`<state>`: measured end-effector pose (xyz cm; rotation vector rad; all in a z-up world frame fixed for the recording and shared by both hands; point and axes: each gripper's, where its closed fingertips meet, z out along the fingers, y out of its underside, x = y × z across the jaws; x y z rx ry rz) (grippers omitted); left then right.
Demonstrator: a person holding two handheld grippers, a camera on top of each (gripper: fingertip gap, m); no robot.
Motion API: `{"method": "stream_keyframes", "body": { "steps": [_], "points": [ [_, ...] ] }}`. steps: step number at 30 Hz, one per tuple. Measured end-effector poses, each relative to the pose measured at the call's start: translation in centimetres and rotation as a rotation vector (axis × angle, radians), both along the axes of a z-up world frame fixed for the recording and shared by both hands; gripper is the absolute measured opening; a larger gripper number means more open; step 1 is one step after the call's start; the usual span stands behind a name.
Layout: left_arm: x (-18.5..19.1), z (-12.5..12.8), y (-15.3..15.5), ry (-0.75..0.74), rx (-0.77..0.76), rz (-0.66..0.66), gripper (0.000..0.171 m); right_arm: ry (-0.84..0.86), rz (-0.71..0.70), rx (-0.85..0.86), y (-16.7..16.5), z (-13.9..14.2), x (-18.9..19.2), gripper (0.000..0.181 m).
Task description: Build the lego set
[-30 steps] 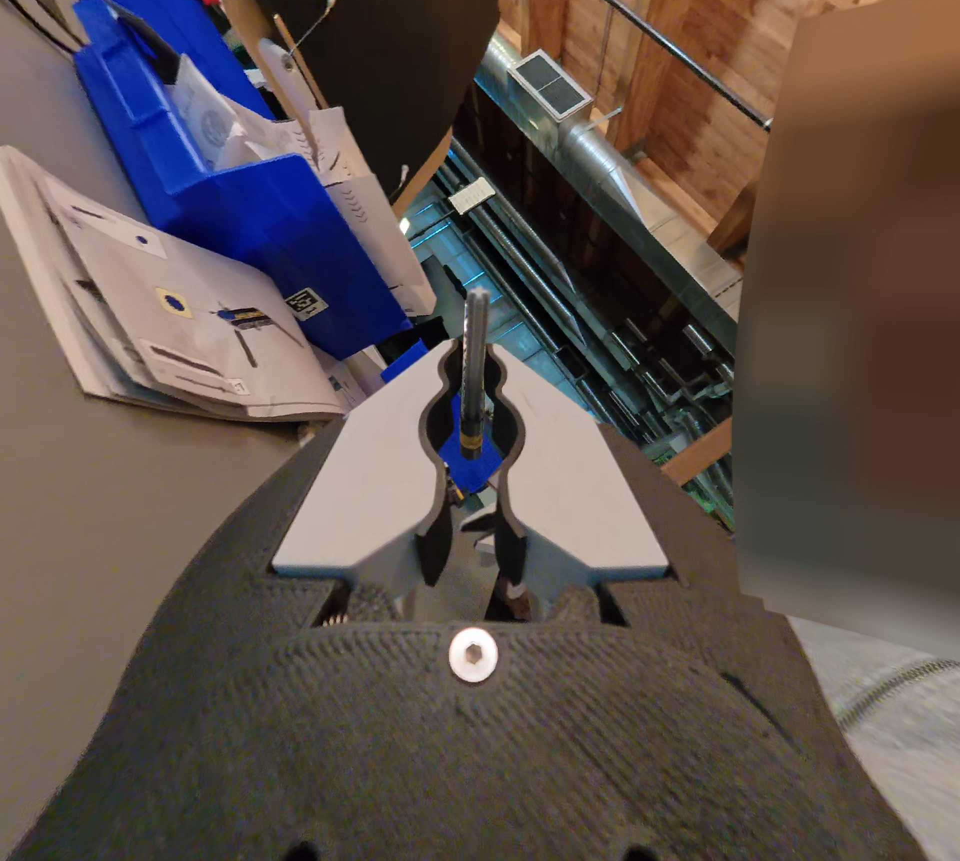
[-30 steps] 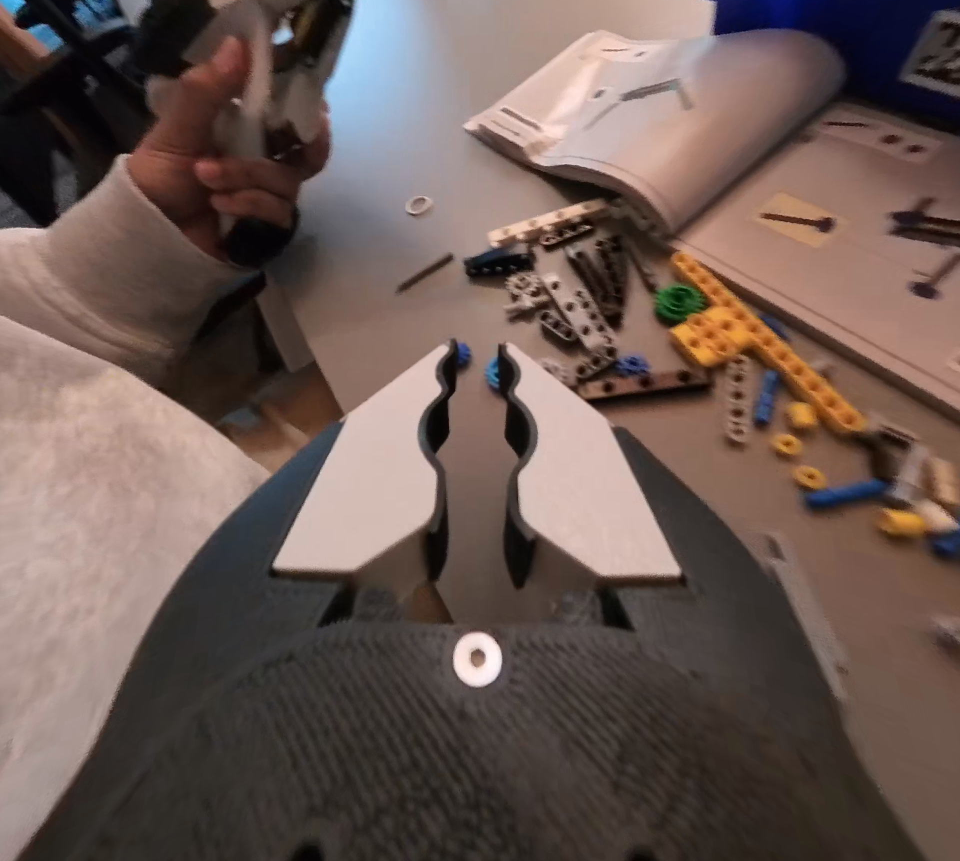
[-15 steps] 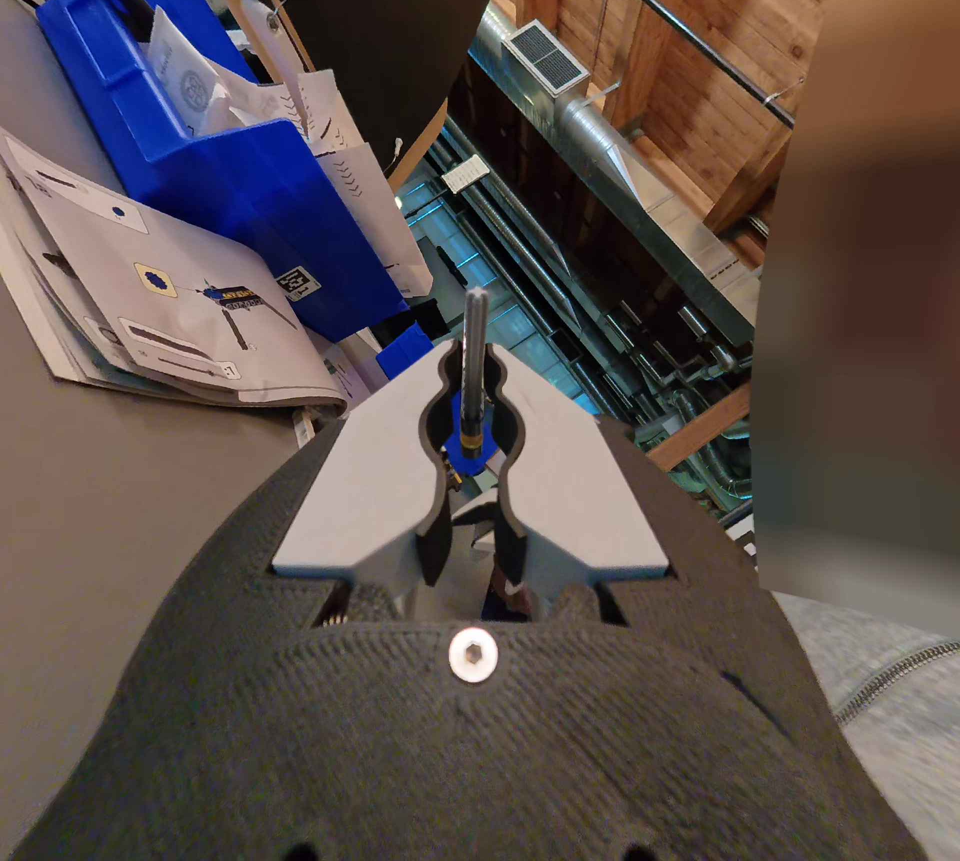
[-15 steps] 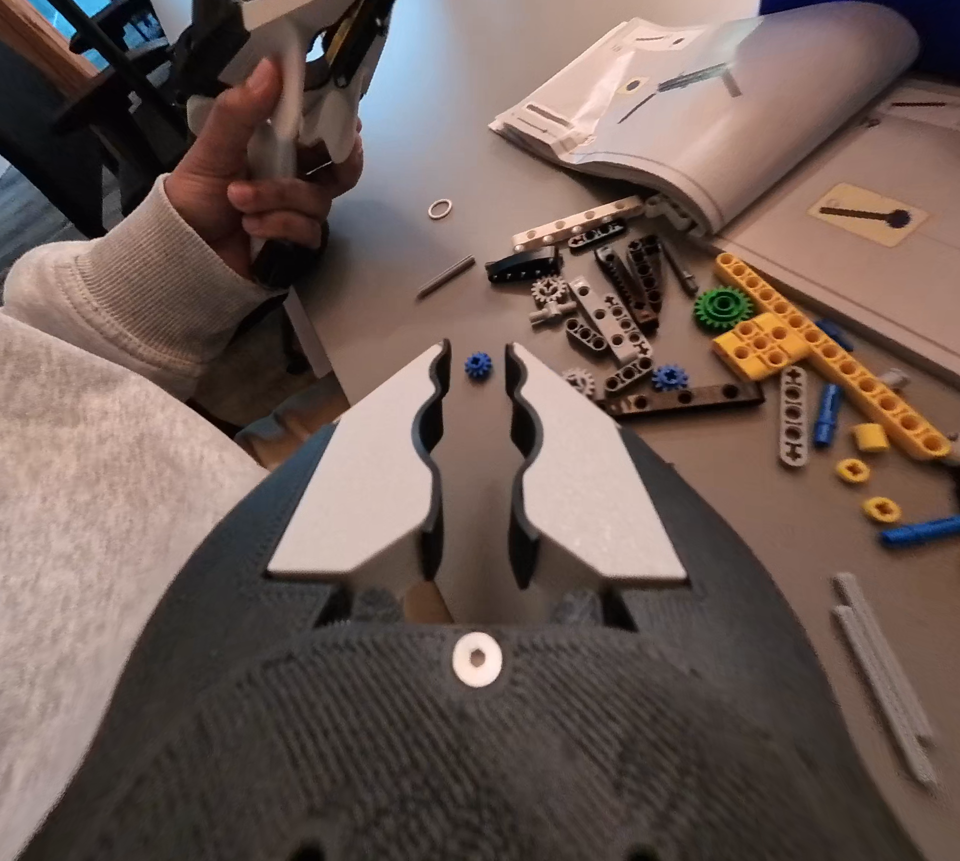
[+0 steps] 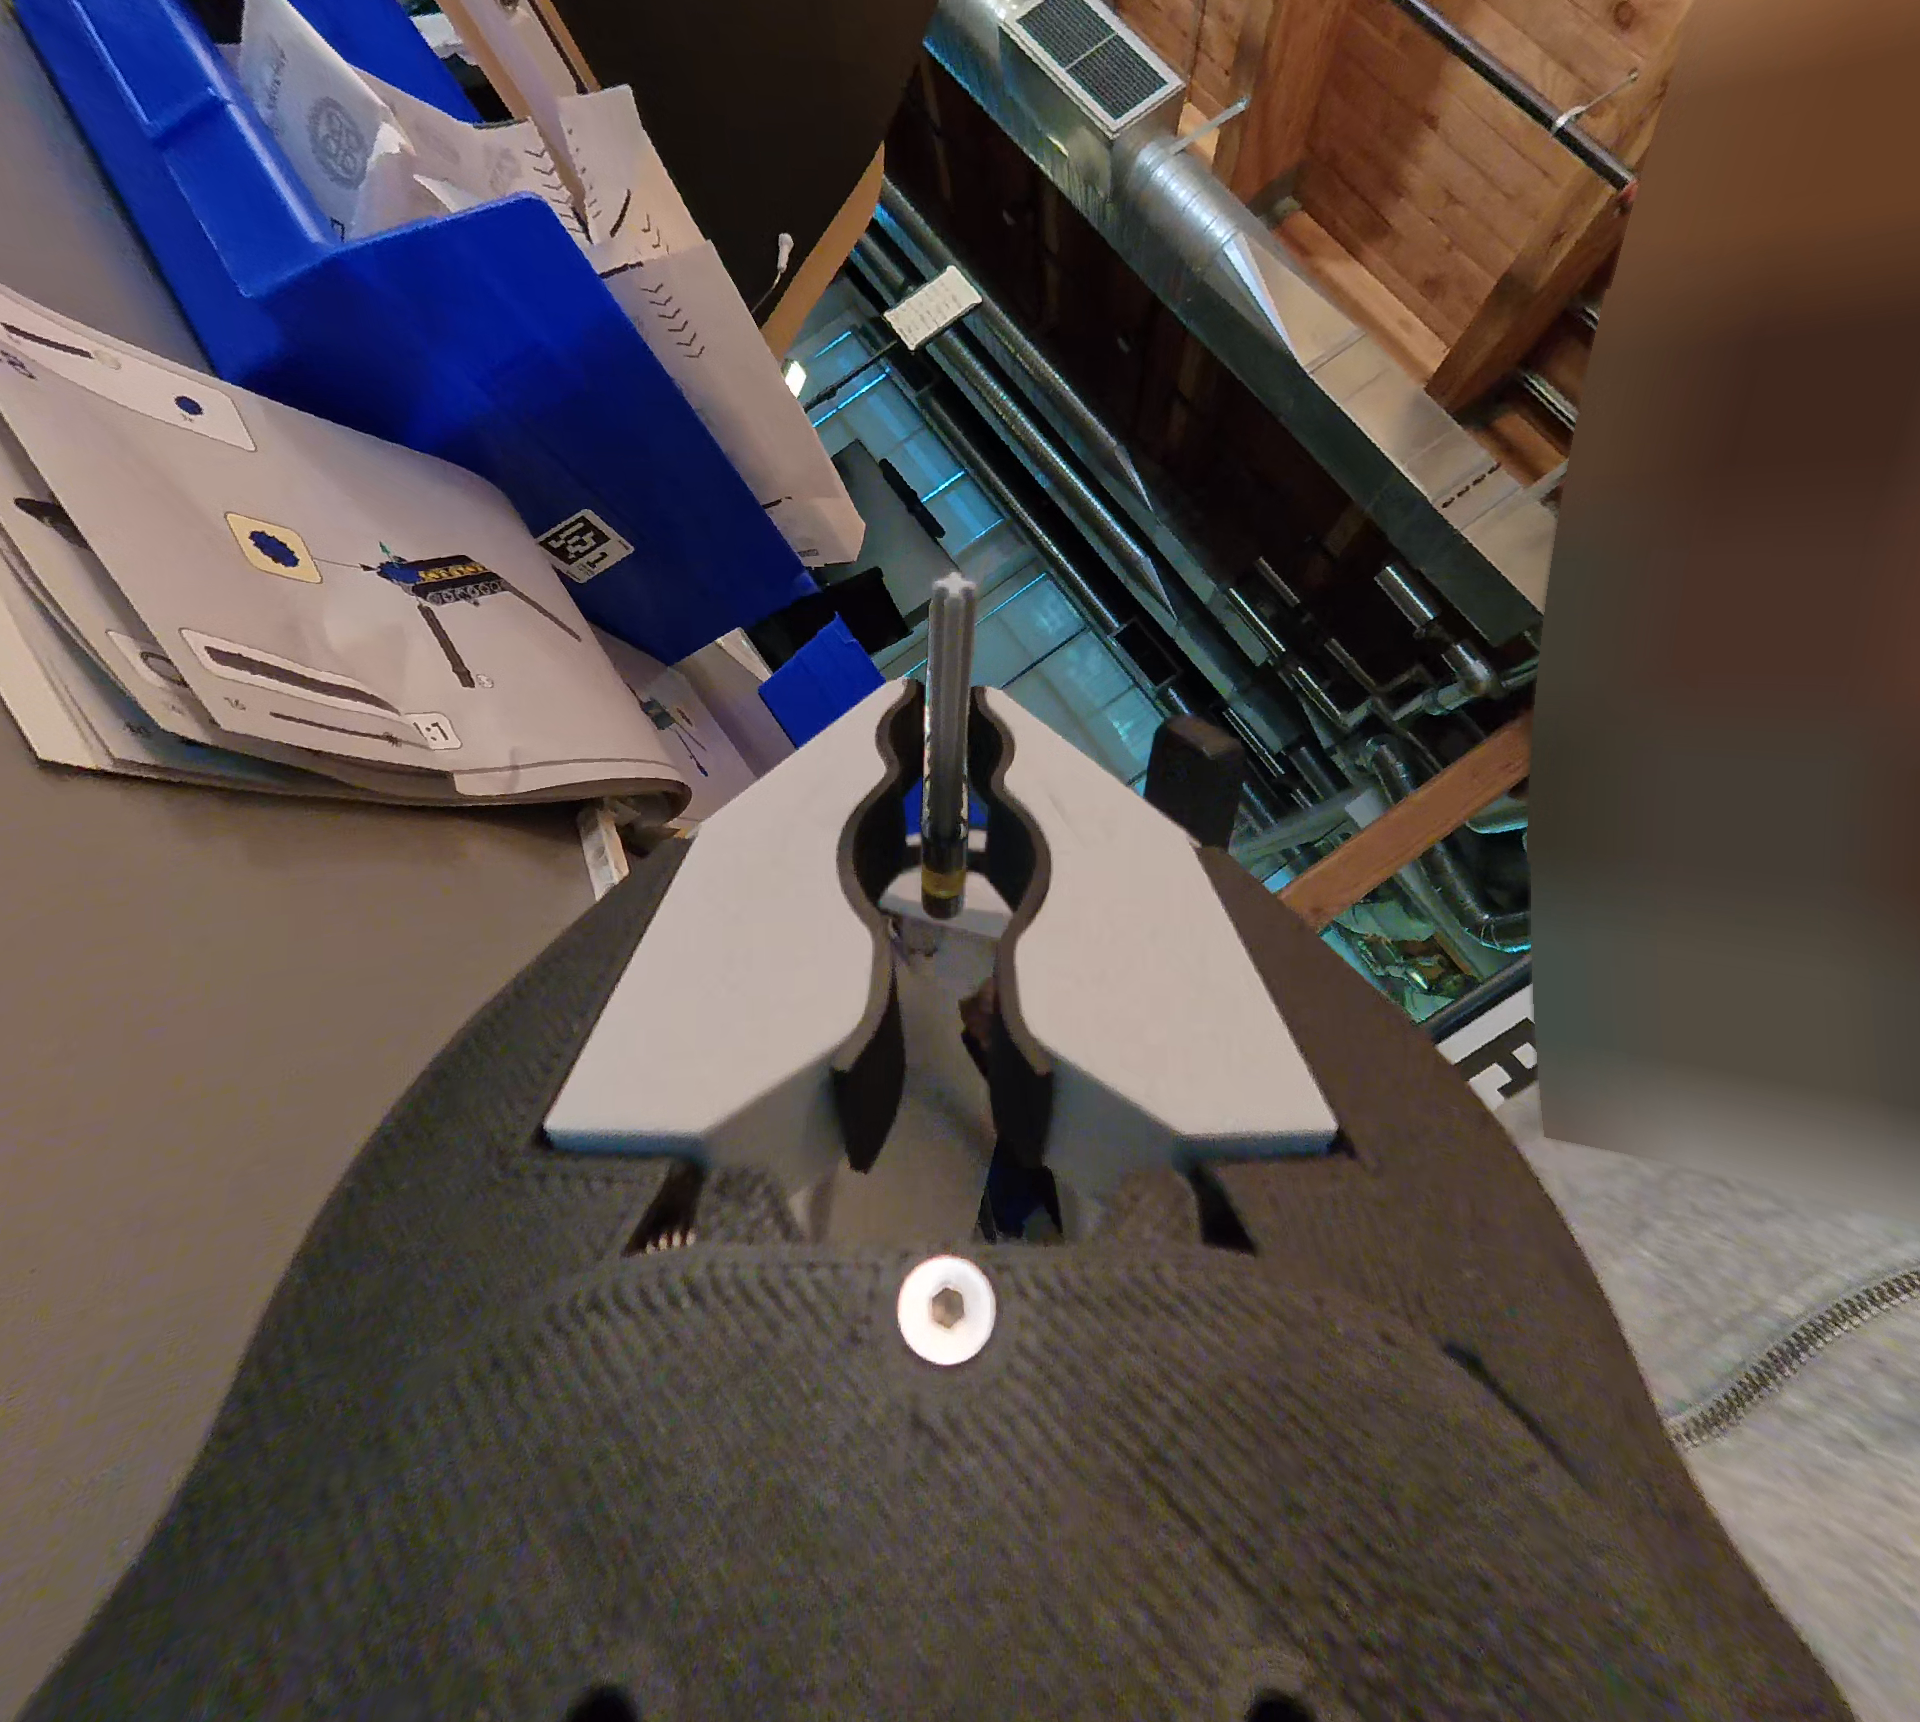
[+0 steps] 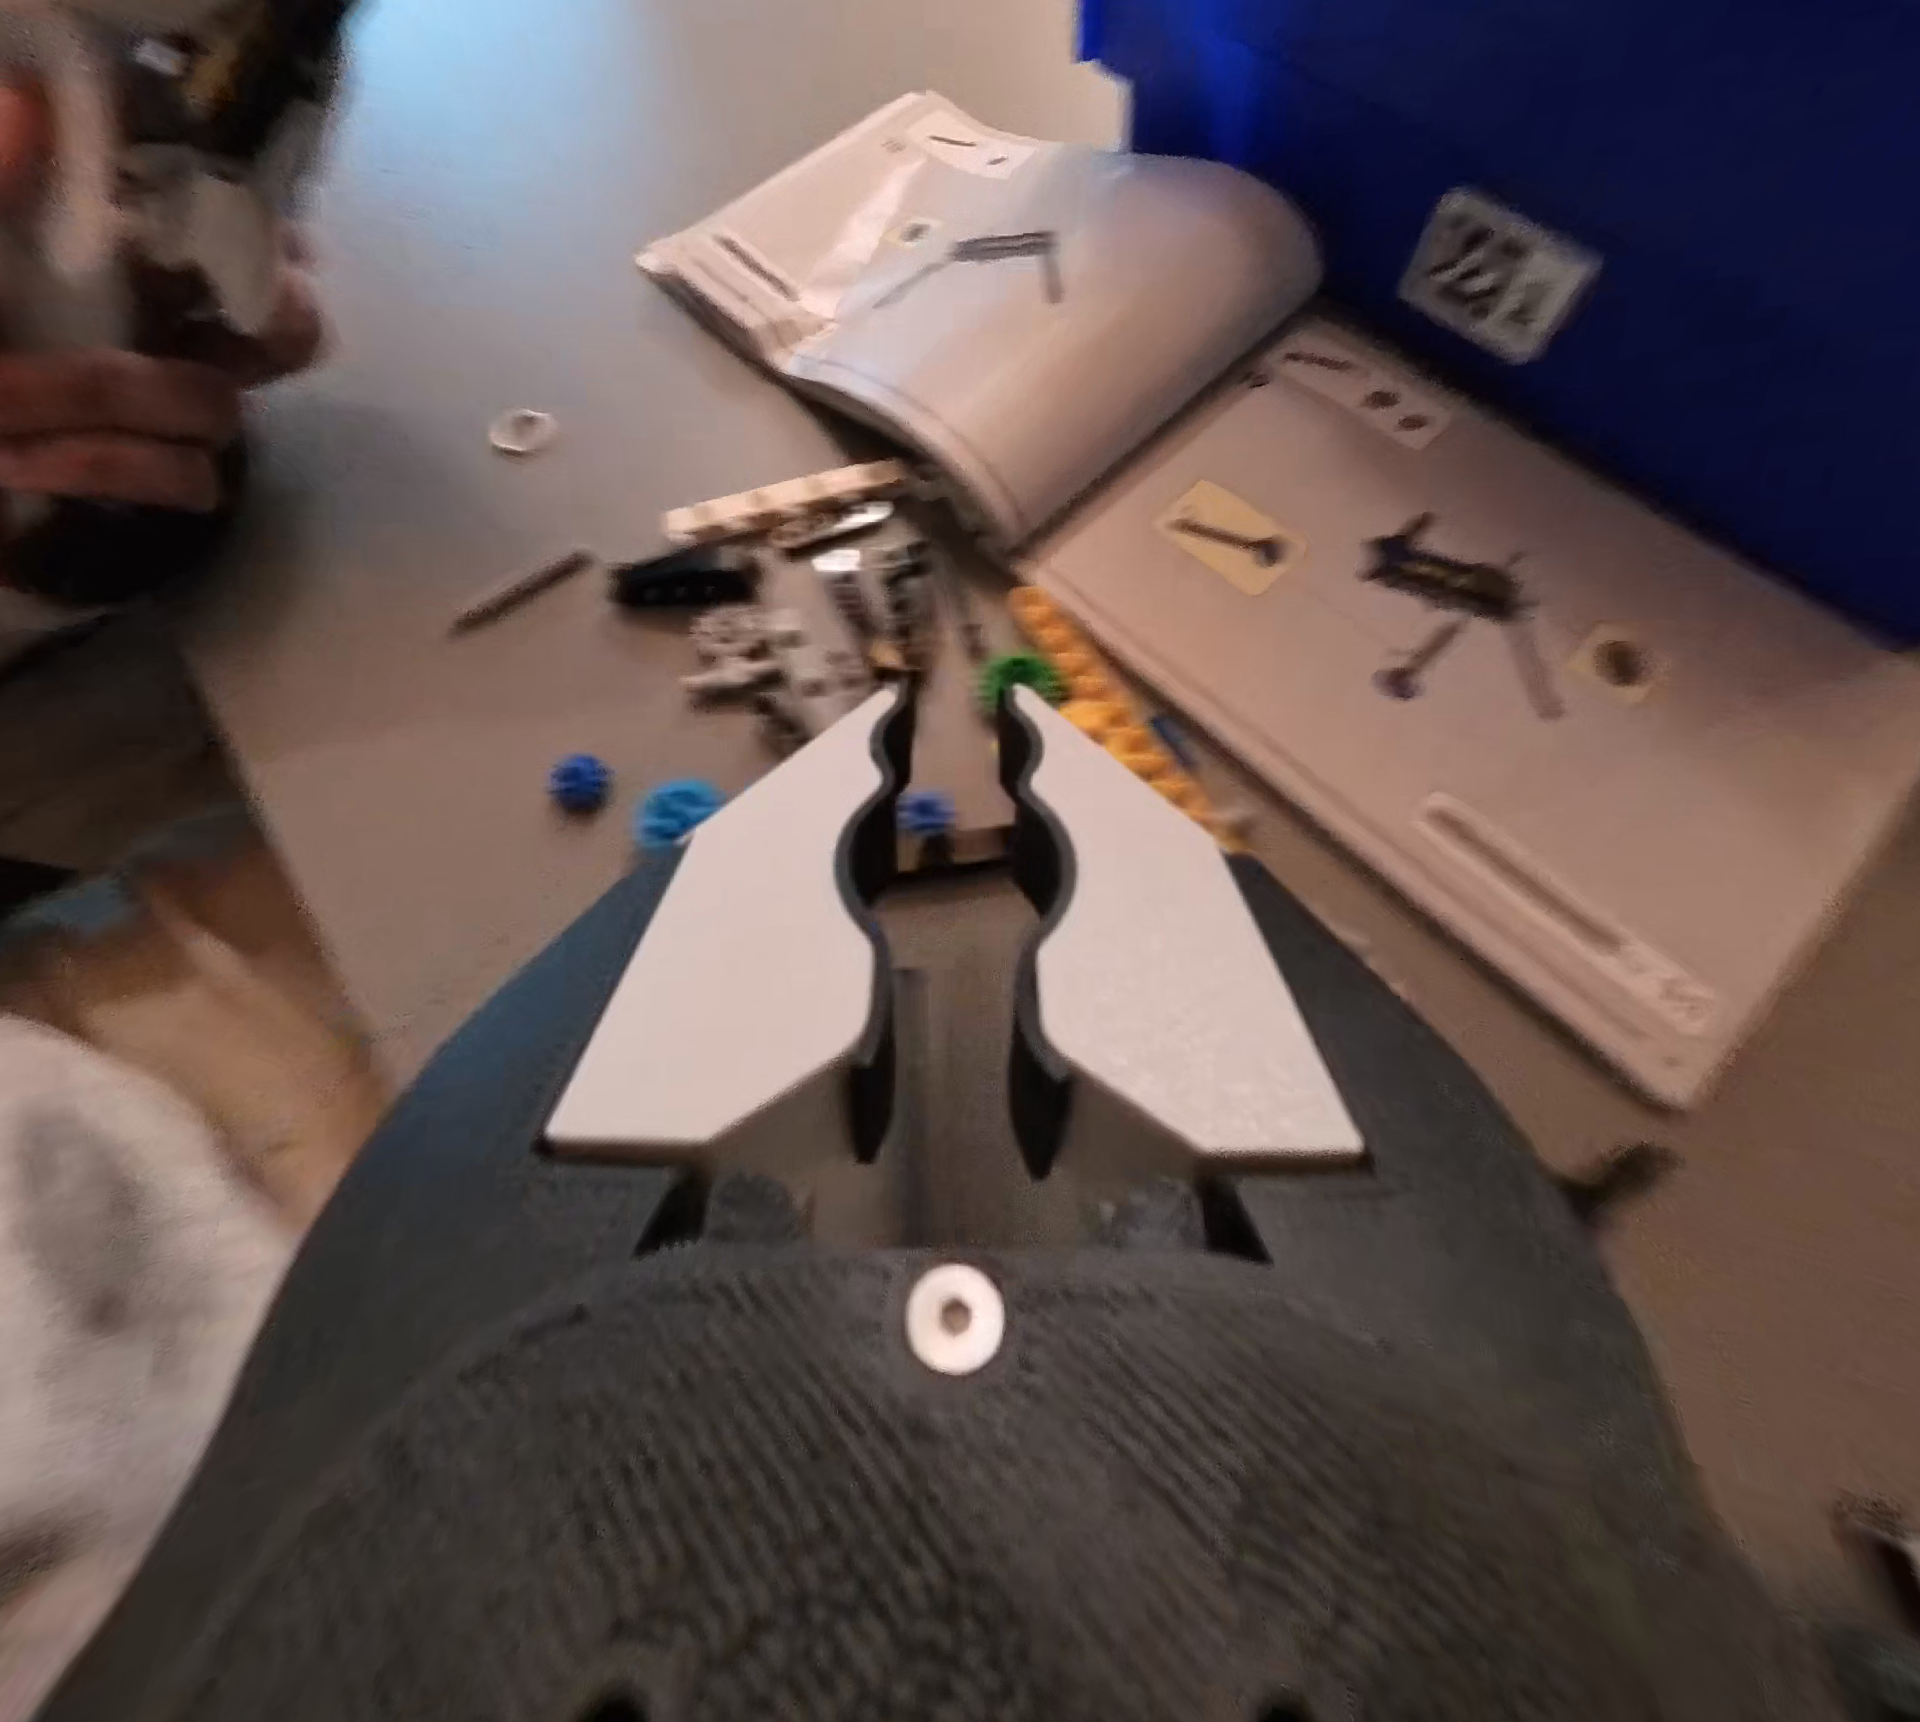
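My left gripper [image 5: 948,701] is shut on a dark grey axle [image 5: 951,685] with a yellow-black band at its base. It is held in the air, pointing up past the table. It also shows in the right wrist view [image 6: 156,10], in a hand at the upper left. My right gripper [image 6: 956,701] is open and empty, low over a pile of loose lego pieces [image 6: 800,623]. A small blue gear [image 6: 925,810] lies between its fingers. Two more blue gears [image 6: 582,784] lie to its left. A green gear [image 6: 1013,673] and yellow beams [image 6: 1101,716] lie by its right fingertip.
An open instruction booklet [image 6: 1455,685] lies at the right, also in the left wrist view [image 5: 312,612]. A blue bin [image 6: 1507,114] stands behind it and shows in the left wrist view [image 5: 468,342]. A white ring [image 6: 520,429] and a thin grey axle [image 6: 520,592] lie left of the pile. There is about 20 cm between the tips of the two grippers.
My right gripper has swung right and forward over the pile, so a blue gear now lies between its fingers; its view is blurred. My left gripper has tilted a little, still holding the axle.
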<state>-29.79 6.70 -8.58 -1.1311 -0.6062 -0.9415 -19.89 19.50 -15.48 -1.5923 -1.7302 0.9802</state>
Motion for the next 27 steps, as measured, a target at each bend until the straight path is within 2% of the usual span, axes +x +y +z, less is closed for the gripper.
{"method": "stream_keyframes", "body": {
  "steps": [2, 3, 5, 7, 10, 13, 17, 20, 23, 27],
  "points": [
    [0.0, 0.0, 0.0, 0.004, -0.002, 0.003, 0.005, 0.019, -0.075, 0.172, 3.7, 1.5, -0.1, 0.010],
    [0.0, 0.0, 0.0, 0.007, -0.004, 0.004, 0.005, 0.049, -0.102, 0.194, 5.0, 2.7, -0.1, 0.008],
    [0.1, 0.0, 0.1, 0.014, -0.008, 0.002, 0.005, 0.116, -0.112, 0.116, 5.9, 4.7, 0.1, 0.010],
    [0.2, -0.1, 0.2, 0.013, -0.011, -0.006, 0.005, 0.145, -0.110, 0.039, 6.2, 5.6, 0.5, 0.009],
    [0.3, -0.1, 0.3, 0.006, -0.009, -0.013, 0.005, 0.135, -0.161, 0.122, 7.7, 5.2, 1.9, 0.001],
    [0.3, -0.2, 0.3, 0.003, -0.009, -0.015, 0.005, 0.125, -0.193, 0.234, 8.3, 4.5, 3.1, 0.000],
    [0.3, -0.1, 0.3, 0.000, -0.004, -0.018, 0.005, 0.045, -0.283, 0.381, 9.6, 3.4, 4.2, 0.010],
    [0.0, 0.0, 0.0, -0.015, 0.015, -0.015, 0.005, 0.040, -0.273, 0.431, 9.0, 3.5, 3.7, 0.008],
    [-0.1, 0.1, -0.1, -0.020, 0.020, -0.010, 0.005, 0.047, -0.185, 0.347, 6.5, 2.8, 2.0, 0.012],
    [0.2, 0.0, 0.0, -0.003, 0.009, -0.017, 0.005, -0.003, -0.016, 0.242, 2.3, 0.3, -0.7, 0.015]
  ]
}}
